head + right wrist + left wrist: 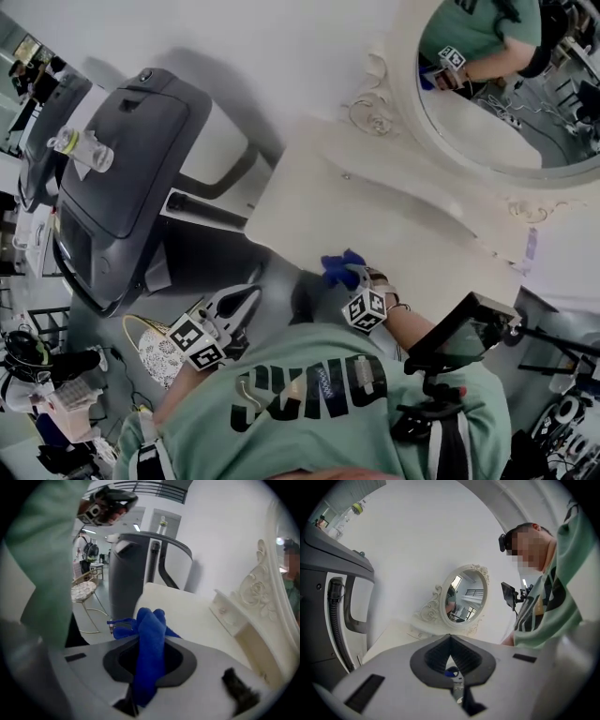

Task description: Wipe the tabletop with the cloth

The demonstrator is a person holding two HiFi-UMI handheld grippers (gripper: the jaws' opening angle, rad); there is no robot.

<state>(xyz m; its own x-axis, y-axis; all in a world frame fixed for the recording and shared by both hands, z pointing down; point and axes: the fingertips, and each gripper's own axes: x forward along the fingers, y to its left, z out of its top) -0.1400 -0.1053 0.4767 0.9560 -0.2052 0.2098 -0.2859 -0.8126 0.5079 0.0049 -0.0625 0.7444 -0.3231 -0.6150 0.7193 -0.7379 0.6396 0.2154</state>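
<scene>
- The wiping looks to be at its start: the cloth (337, 266) is carried at the near edge of the surface (375, 216), and most of the white top ahead lies unwiped.
- The right hand-held gripper (149, 641) is clamped on the cloth. A blue fold is pinched between the jaws, with the loose end bunched up beyond them.
- Whether the cloth is already pressed onto the surface cannot be told from either view.
- Next, the cloth would need to be laid flat and swept away from the near edge toward the mirror (506, 112), with the pinch kept firm so the fold is not dragged out.
- The left hand-held gripper (450, 639) is held low and off to the side, clear of the surface. Its jaws are drawn together at the tips and nothing is gripped.
</scene>
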